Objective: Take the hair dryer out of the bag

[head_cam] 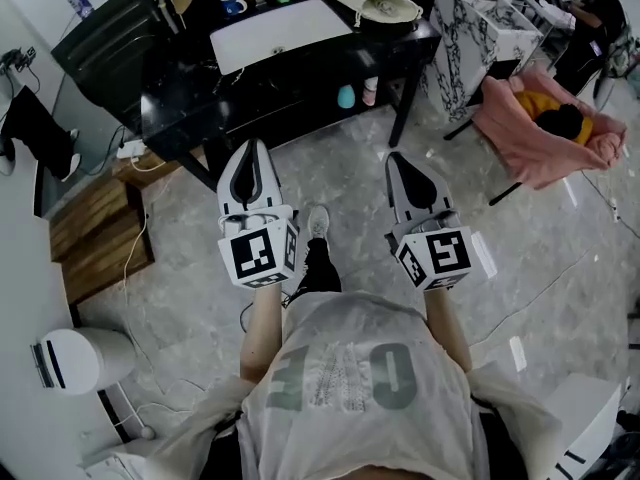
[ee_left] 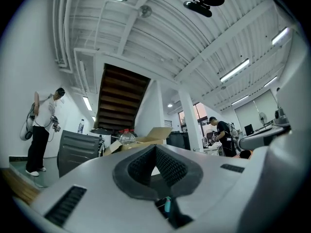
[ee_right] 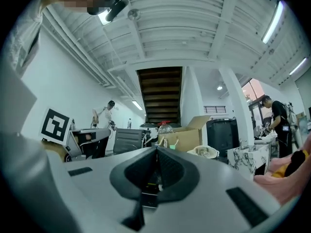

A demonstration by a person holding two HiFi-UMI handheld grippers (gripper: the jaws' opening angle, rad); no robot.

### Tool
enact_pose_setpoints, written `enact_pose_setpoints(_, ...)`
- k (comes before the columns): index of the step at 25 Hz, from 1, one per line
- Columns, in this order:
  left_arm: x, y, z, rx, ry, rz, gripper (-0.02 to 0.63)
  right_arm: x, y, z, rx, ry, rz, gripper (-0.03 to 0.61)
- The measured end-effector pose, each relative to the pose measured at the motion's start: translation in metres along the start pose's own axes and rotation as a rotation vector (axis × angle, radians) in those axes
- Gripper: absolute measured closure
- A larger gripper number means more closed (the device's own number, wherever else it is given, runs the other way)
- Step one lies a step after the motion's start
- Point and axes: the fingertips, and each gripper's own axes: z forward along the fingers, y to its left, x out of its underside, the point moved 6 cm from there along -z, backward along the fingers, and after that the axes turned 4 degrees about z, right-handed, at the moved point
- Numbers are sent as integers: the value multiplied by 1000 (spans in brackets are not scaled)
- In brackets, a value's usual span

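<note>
A cream-coloured, bag-like bundle (head_cam: 388,10) lies on the far right end of the black table (head_cam: 300,88); it also shows as the cream bundle (ee_right: 206,152) in the right gripper view. No hair dryer is visible. My left gripper (head_cam: 250,150) and right gripper (head_cam: 398,160) hang side by side above the floor, short of the table and pointing toward it. Both are shut with nothing between the jaws. From their own cameras, the left gripper (ee_left: 155,148) and right gripper (ee_right: 157,150) show their pads pressed together.
A white board (head_cam: 280,30) and cups sit on the table. A marble-patterned box (head_cam: 470,28) and pink cloth (head_cam: 545,128) stand to the right, wooden steps (head_cam: 95,228) and a white bin (head_cam: 80,358) to the left. Cables cross the floor. A cardboard box (ee_right: 187,132) and people are behind.
</note>
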Motion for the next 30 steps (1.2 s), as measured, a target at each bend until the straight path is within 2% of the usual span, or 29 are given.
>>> enact_pose_setpoints(10, 28, 49, 195, 75, 48, -23, 586, -22, -60, 189, 41, 53, -13, 549)
enact_pose_setpoints(16, 52, 85, 294, 82, 49, -39, 586, -17, -88, 300, 49, 57, 11, 549)
enact_pose_setpoints(20, 64, 103, 335, 72, 61, -45, 586, -10, -94, 353, 35, 69, 38, 549)
enact_pose_setpoints(25, 73, 109, 361, 54, 87, -36, 586, -8, -103, 401, -11, 75, 63, 548)
enact_pose_setpoints(30, 74, 108, 379, -31, 92, -21, 586, -17, -116, 440, -115, 54, 31, 549)
